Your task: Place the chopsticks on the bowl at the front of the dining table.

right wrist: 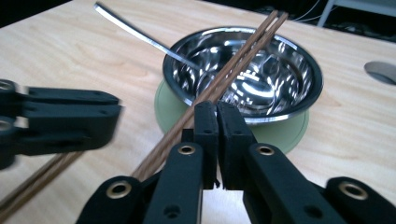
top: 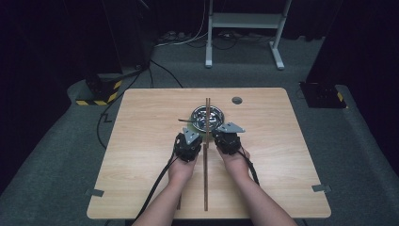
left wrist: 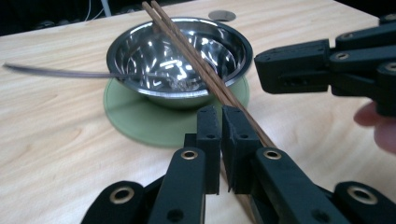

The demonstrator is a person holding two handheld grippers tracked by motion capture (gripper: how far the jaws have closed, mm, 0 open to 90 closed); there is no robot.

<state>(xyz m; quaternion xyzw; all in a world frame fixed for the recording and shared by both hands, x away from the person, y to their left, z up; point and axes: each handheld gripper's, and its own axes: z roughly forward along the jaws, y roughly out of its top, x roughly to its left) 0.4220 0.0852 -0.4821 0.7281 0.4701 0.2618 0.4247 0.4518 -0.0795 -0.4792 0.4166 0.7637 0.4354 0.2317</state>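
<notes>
You flank the chopsticks (top: 206, 141) lying across the bowl (top: 207, 116), both grippers' jaws closed empty; reopening likely precedes any pickup.

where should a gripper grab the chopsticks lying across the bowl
Grip the chopsticks on their near stretch, where the pair lies low over bare table, coming straight down with the jaws across both sticks. The far end rests on the steel bowl rim beside the spoon, and both shut grippers crowd the middle.
</notes>
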